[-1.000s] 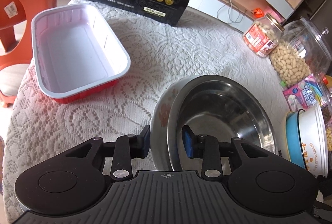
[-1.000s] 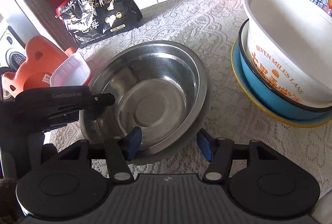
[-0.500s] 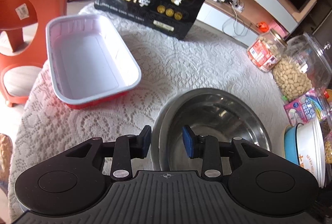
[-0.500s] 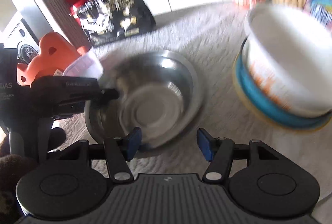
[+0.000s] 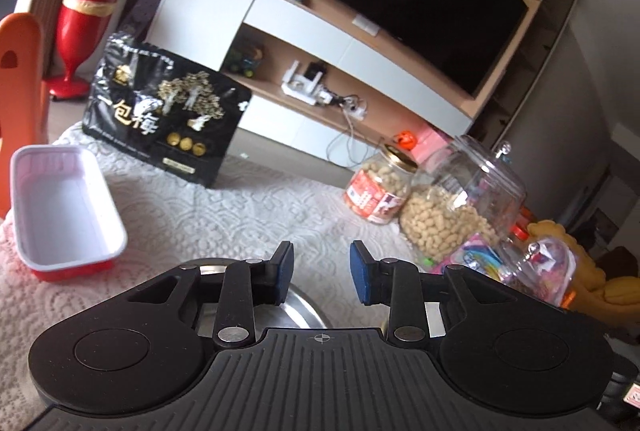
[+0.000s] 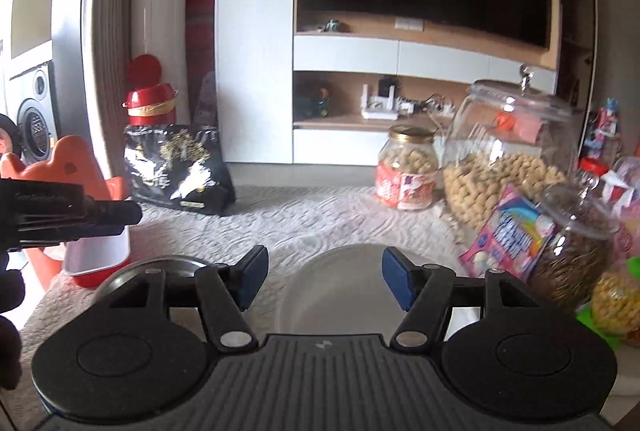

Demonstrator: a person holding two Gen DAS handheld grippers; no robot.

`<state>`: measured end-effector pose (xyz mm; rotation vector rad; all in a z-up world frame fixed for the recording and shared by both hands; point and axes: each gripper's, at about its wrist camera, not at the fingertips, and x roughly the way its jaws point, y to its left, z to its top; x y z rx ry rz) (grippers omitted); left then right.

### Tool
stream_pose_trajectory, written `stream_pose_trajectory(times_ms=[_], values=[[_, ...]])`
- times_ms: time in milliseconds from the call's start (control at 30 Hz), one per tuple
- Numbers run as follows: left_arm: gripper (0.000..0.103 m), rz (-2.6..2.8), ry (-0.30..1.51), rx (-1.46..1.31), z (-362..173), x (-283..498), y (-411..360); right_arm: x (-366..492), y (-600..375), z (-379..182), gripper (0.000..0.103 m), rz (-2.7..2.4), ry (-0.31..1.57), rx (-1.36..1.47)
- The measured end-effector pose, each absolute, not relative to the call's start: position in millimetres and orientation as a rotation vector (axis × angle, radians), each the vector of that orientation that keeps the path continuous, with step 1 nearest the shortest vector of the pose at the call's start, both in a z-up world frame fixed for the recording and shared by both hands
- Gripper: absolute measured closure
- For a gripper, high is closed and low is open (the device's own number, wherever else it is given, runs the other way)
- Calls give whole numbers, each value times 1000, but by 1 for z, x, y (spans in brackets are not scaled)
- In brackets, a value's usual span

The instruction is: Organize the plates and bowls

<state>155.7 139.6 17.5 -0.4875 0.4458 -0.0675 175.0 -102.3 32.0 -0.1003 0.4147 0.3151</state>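
Both fingers of the left gripper point(image 5: 320, 277) stand apart with nothing between their blue pads, and the jaws are closing. Seen from the left wrist, the steel bowl point(image 5: 308, 305) lies just below and behind those fingers, mostly hidden by the gripper body, on the lace tablecloth point(image 5: 248, 215). A white tray with a red underside point(image 5: 60, 211) sits at the left edge of the table, and a black snack bag point(image 5: 160, 111) stands behind it. Two peanut jars point(image 5: 452, 207) stand to the right.

From the right wrist, the right gripper point(image 6: 323, 277) has its fingers set wide and empty, the jaws opening. A white bowl point(image 6: 332, 287) lies directly beyond the gap between them. The steel bowl's rim point(image 6: 168, 263) shows at lower left, beside the tray point(image 6: 96, 259). The left gripper point(image 6: 68, 211) reaches in from the left, above that tray.
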Motion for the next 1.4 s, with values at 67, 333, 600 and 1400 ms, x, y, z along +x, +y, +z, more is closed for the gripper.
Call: stream_pose_trajectory(times_ms=[67, 333, 600, 1400], values=[[80, -103, 426, -460, 19, 156, 122, 183, -121, 27, 39, 299, 404, -74], [86, -197, 523, -372, 19, 185, 54, 223, -182, 27, 39, 288, 393, -17], [84, -115, 600, -314, 33, 217, 21, 262, -225, 16, 37, 355, 498, 29], [77, 84, 780, -12, -2, 209, -32, 264, -216, -22, 37, 401, 741, 32]])
